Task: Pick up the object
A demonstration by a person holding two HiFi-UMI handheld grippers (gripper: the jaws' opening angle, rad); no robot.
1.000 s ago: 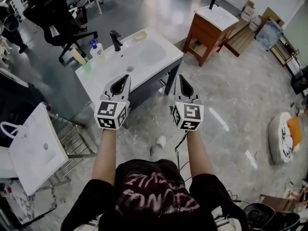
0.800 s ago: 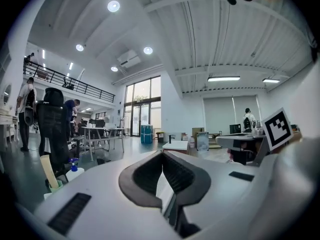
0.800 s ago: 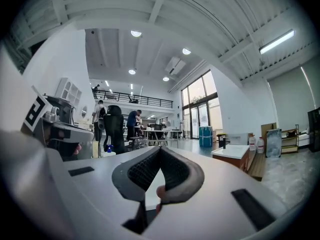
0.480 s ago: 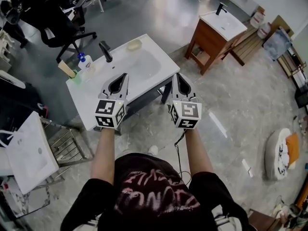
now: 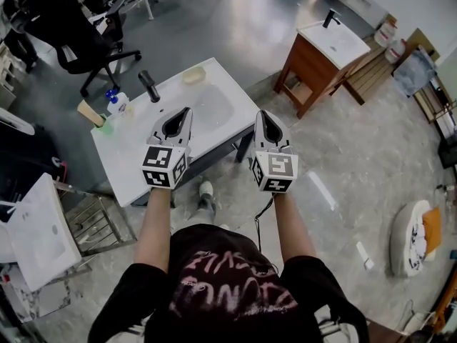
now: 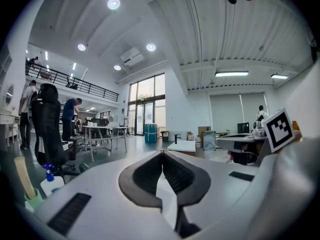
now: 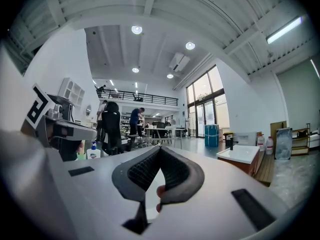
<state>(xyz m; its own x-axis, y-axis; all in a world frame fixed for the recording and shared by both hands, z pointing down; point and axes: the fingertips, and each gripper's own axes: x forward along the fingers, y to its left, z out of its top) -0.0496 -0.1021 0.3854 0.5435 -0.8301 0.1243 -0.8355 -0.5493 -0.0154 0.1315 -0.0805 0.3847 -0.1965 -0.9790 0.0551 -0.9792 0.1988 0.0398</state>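
**Both jaws clenched, nothing picked up yet**

The left gripper [image 5: 187,111] and right gripper [image 5: 261,113] hover side by side over the white bench [image 5: 128,164], both jaws clenched shut on nothing. Which thing is the object is hard to tell. All of it sits along the far edge: a cup [image 5: 106,126] by the left corner, a bottle [image 5: 118,104], a faucet [image 5: 148,86], and a yellowish lump [image 5: 193,75] toward the right corner.

Sink top [image 5: 121,156] partly behind the left gripper [image 5: 188,110]; white basin [image 5: 36,227] partly beyond the left edge.
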